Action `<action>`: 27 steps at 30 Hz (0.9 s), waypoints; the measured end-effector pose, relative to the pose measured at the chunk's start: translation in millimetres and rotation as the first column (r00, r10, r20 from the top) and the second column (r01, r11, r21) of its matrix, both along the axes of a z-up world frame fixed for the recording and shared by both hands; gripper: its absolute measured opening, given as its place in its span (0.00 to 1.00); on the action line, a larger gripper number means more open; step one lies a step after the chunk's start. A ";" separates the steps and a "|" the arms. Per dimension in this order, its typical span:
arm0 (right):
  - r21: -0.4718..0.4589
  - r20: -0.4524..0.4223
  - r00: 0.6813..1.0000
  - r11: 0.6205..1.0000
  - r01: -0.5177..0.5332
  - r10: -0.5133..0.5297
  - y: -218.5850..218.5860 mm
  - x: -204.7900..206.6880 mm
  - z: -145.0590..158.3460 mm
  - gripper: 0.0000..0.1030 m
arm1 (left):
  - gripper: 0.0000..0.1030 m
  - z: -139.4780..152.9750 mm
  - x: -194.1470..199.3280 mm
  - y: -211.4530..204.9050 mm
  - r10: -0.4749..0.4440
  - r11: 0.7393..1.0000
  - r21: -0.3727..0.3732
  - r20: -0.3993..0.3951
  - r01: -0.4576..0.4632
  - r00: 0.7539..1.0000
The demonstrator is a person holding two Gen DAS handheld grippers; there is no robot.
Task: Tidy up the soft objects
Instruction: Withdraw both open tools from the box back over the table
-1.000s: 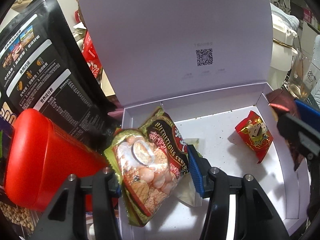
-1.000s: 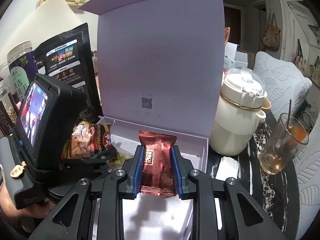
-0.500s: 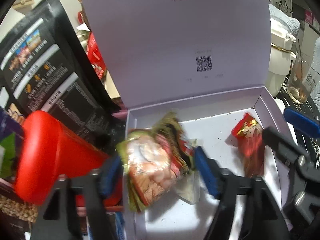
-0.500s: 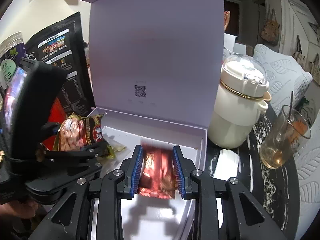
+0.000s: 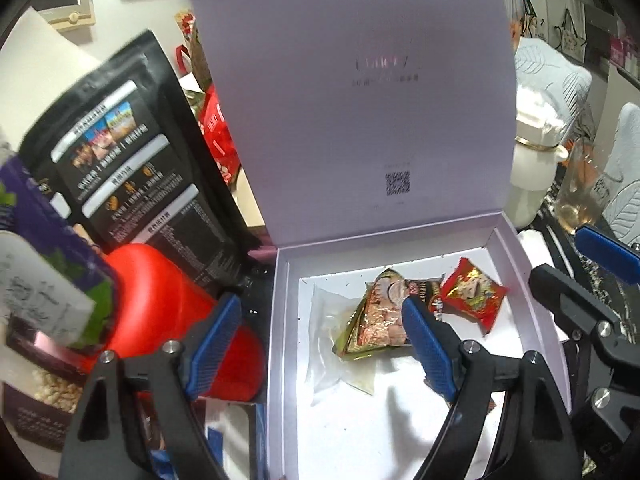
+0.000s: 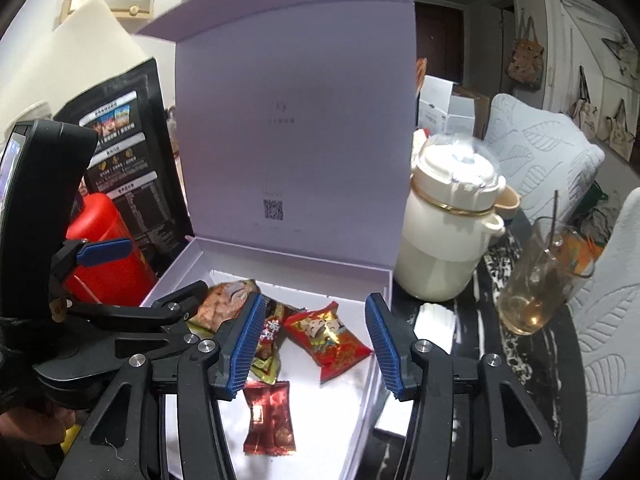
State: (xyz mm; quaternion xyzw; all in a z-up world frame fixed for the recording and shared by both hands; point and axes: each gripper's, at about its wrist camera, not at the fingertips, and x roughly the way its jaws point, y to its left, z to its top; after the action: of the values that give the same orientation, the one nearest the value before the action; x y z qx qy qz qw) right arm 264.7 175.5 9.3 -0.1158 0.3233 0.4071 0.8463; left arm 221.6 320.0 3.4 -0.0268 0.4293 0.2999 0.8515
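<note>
Left tool (image 5: 320,332) spread wide, nothing between its fingers; right tool (image 6: 314,332) likewise spread, empty. Both hover at the near edge of the open lavender box (image 5: 280,320), lid standing upright.

Snacks all lie inside the box. Right wrist view only: dark-red wrapper (image 6: 269,420) flat on the box floor, near the tool's left finger – the left view can't see it. Left wrist view only: a clear flat pouch (image 5: 340,356) under the green-gold snack bag (image 5: 370,326). Both views: the snack bag and the red-gold candy packet (image 5: 472,298), just beside each other, packet on the right side of the box.

Count: four soft packs in the box – one bag, one candy packet, one dark-red wrapper, one clear pouch.

Left of the box: red canister (image 5: 160,320), black stand-up pouch (image 5: 132,168). Right of it on the dark marbled counter (image 6: 500,360): cream jug (image 6: 448,236), glass with amber liquid (image 6: 536,280). Quilted white sofa (image 6: 540,152) behind; cluttered living room.
</note>
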 end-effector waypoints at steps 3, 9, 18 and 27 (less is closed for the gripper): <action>0.014 0.021 1.000 1.000 0.007 -0.007 -9.2 -5.5 14.7 0.50 | 0.80 16.2 -7.3 -10.3 -0.004 1.000 0.010 0.019 0.004 1.000; 0.048 0.063 0.998 0.999 0.011 -0.014 -28.3 -22.6 46.0 0.50 | 0.80 55.3 -27.9 -33.1 -0.015 0.999 0.034 0.068 0.013 0.998; 0.112 0.143 0.989 0.994 0.015 -0.031 -62.8 -59.4 95.3 0.50 | 0.80 110.8 -68.5 -65.7 -0.039 0.996 0.086 0.163 0.026 0.986; 0.164 0.209 0.976 0.986 0.023 -0.058 -99.8 -102.7 134.7 0.50 | 0.80 150.1 -117.5 -96.7 -0.077 0.993 0.107 0.243 0.052 0.967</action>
State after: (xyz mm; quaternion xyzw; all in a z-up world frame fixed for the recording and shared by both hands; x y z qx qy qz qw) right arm 161.9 75.7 144.0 -0.0836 0.1992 0.3996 0.8909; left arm 104.1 223.3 153.4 -0.0073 0.3052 0.2876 0.9078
